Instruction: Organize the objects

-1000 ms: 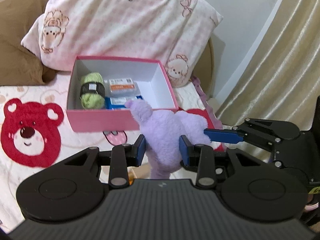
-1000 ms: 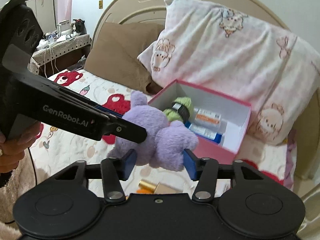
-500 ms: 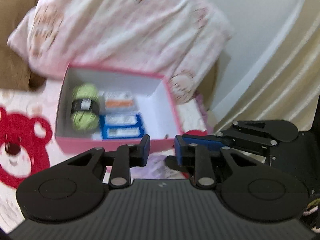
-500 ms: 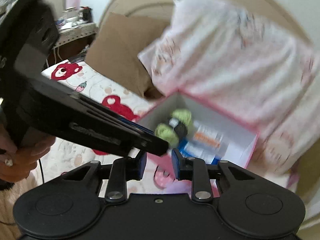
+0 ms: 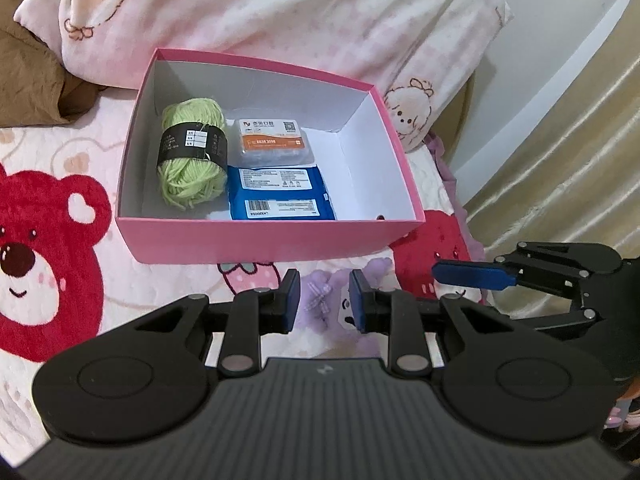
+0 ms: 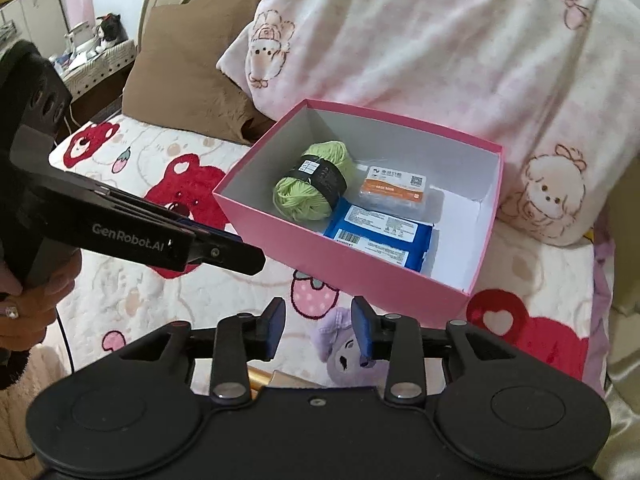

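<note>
Both the left gripper (image 5: 324,300) and the right gripper (image 6: 316,326) are hanging slightly parted and empty, the right's jaws having just been opening, above the soft lilac plush toy (image 6: 344,350) lying on the bear-print bedspread (image 5: 60,240) just before the near wall of the open pink cardboard box (image 5: 272,242), probably lining up a grasp.

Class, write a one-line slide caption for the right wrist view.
Pink box on the bed holding green yarn and two packets, purple plush toy lying just in front of it.

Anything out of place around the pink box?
Yes: the purple plush toy lies on the bedspread just outside the pink box, while the yarn and both packets sit neatly inside.
</note>
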Tool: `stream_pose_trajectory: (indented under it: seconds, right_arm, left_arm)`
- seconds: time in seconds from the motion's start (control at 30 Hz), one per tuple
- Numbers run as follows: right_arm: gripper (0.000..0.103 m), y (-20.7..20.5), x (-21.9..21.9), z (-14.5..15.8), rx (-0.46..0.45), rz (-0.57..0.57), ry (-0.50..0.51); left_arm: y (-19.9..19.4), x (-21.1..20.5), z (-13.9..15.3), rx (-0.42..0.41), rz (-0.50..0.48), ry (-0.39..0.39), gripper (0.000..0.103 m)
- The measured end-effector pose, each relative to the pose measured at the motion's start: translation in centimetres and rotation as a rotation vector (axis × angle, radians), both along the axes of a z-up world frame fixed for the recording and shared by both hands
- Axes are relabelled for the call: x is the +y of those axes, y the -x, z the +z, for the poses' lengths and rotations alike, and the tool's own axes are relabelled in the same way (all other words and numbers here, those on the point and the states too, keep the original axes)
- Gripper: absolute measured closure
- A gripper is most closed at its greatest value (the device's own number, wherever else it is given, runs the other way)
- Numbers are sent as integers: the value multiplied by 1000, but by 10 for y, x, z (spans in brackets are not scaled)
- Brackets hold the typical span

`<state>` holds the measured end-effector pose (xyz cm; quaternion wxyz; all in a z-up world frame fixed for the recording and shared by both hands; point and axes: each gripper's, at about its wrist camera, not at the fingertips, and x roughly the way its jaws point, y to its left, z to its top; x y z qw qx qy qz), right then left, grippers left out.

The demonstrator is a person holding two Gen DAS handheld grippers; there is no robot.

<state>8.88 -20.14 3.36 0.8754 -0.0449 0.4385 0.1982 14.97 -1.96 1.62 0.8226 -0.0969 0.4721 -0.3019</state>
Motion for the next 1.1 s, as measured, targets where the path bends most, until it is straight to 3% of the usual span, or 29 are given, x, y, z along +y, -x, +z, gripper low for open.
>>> stream_pose_trajectory:
  seconds: [0.13, 0.23, 0.4, 0.67, 0.83, 0.87, 0.93, 1.1]
  right_arm:
    - [47, 12, -2, 6, -9, -25, -13]
    - [32, 22, -6, 1, -19, -86, -32]
    - [25, 28, -14, -33, -25, -236, -67]
    - [25, 7, -16, -101, 17, -322, -54]
    - [26, -6, -17, -126, 33, -340, -77]
    - [28, -8, -16, -128, 32, -333, -75]
    - [52, -9, -12, -130, 16, -320, -25]
    - [55, -10, -24, -129, 31, -300, 9]
  left_arm:
    - [9, 1, 5, -25, -13, -12, 73]
    - [9, -8, 1, -31, -47, -37, 60]
    - [-2, -23, -31, -74, -78, -40, 57]
    - [-23, -35, -95, -1, -84, 45, 55]
    - [-34, -44, -127, 54, -90, 38, 53]
    - [-35, -45, -133, 61, -88, 47, 51]
    - [-38, -44, -139, 68, -75, 68, 46]
    - [-41, -44, -150, 106, -86, 132, 38]
